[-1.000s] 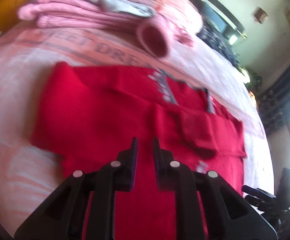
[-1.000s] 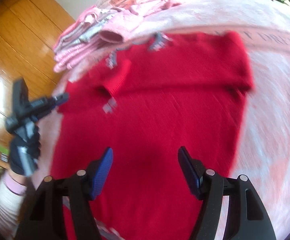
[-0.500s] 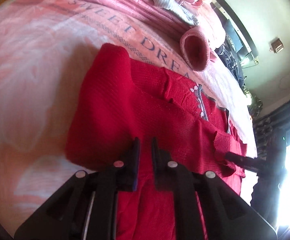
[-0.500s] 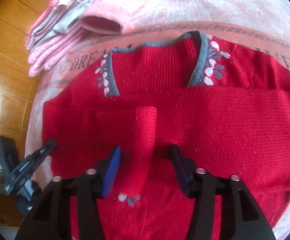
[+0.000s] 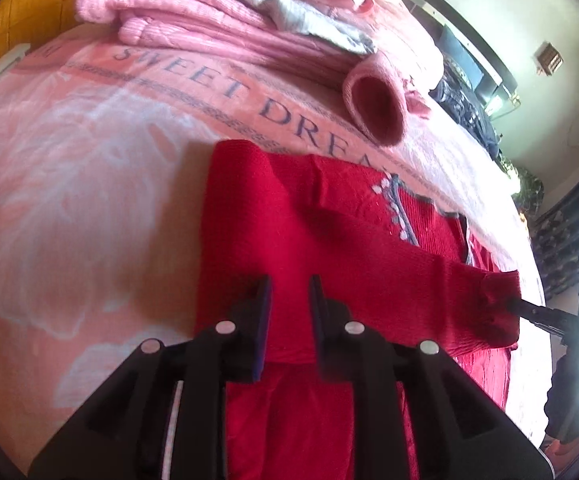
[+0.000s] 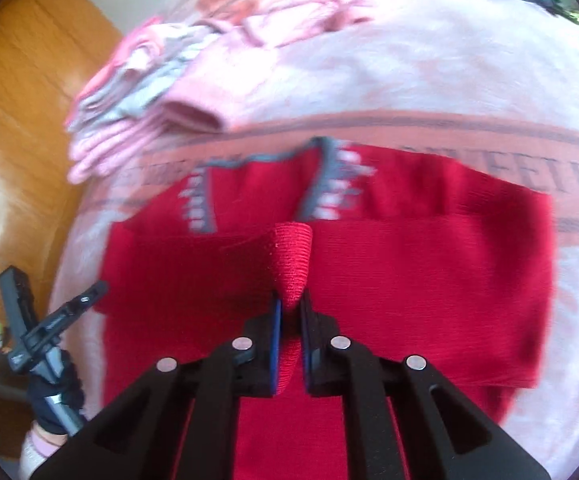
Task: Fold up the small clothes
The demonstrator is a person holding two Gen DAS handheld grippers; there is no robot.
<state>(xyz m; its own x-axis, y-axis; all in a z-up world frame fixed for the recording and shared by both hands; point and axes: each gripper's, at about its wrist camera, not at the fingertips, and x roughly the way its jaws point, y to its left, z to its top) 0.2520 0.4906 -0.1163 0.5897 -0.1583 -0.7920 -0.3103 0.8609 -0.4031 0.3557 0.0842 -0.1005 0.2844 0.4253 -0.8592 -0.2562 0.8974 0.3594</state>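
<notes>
A red knitted sweater (image 5: 289, 220) (image 6: 429, 280) with a grey, white-dotted collar (image 6: 321, 184) lies flat on a pink blanket, one sleeve folded across its chest. My right gripper (image 6: 289, 312) is shut on that sleeve's cuff (image 6: 291, 256), which stands up in a pinched ridge. In the left wrist view the right gripper (image 5: 515, 306) grips the cuff at the sweater's right side. My left gripper (image 5: 291, 292) hovers over the sweater's left part, its jaws a narrow gap apart with nothing between them. In the right wrist view the left gripper (image 6: 89, 294) sits at the sweater's left edge.
A pile of folded pink and grey clothes (image 5: 229, 28) (image 6: 137, 92) lies beyond the collar, a rolled pink sleeve opening (image 5: 377, 108) nearest the sweater. The pink blanket (image 5: 69, 160) reads "SWEET DREAM". A wooden wall (image 6: 17, 80) stands on the left. A gloved hand (image 6: 53, 392) holds the left gripper.
My right gripper, open around the folded sleeve's cuff half a second ago, has shut on it and raised it. The left gripper has stayed over the sweater with the same narrow gap.
</notes>
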